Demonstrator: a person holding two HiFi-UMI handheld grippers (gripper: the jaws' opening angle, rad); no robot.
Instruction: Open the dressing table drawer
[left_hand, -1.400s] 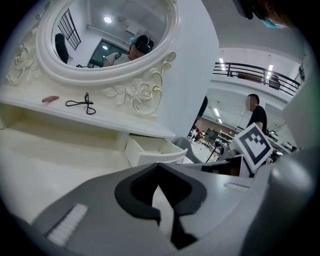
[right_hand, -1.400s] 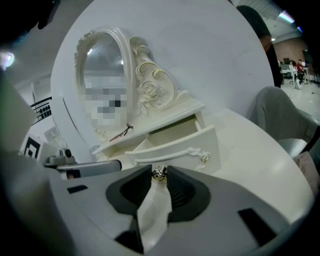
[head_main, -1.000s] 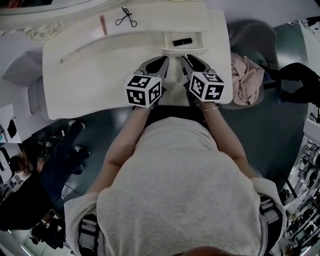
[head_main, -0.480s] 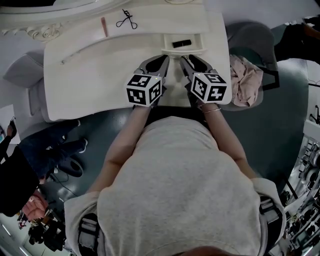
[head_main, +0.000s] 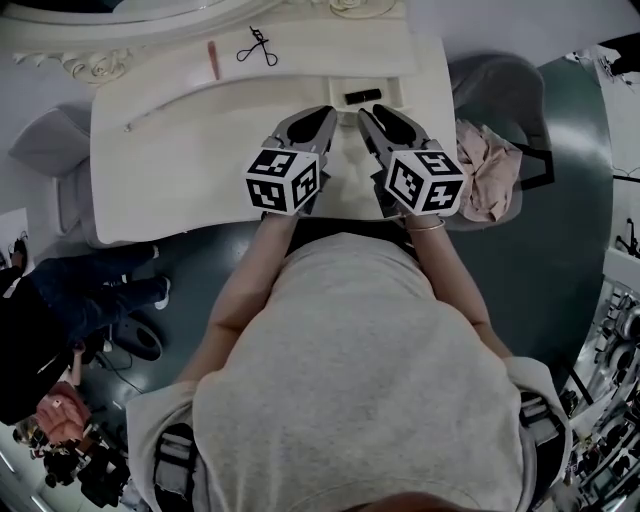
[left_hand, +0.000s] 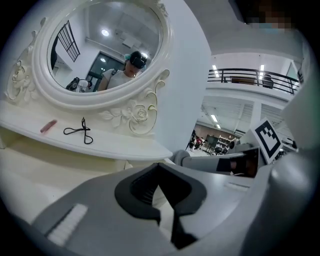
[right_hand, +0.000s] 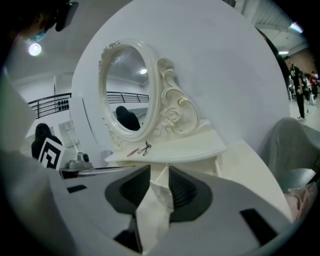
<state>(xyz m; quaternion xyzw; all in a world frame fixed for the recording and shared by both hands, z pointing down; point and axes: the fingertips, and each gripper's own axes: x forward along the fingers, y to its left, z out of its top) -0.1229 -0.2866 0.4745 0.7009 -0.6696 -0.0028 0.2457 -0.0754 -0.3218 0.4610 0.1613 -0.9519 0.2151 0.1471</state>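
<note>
R gripper (right_hand: 157, 175): jaws wide apart, nothing pinched, only pale table showing thru the gap. L gripper (left_hand: 161, 175): jaws apart too, empty. On my head cam both hang side by side over the front of the dressing table (head_main: 180, 170). Drawer (head_main: 392, 97) stands pulled out at 12 o'clock of the tips, w/ a small black item (head_main: 363, 96) inside. Eyelash curler (head_main: 255, 42) at 11, on the shelf.

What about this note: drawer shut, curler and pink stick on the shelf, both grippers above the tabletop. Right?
No: the head view shows the drawer open, a black item inside. The curler and pink stick lie on the shelf, the left gripper and right gripper above the tabletop.
</note>
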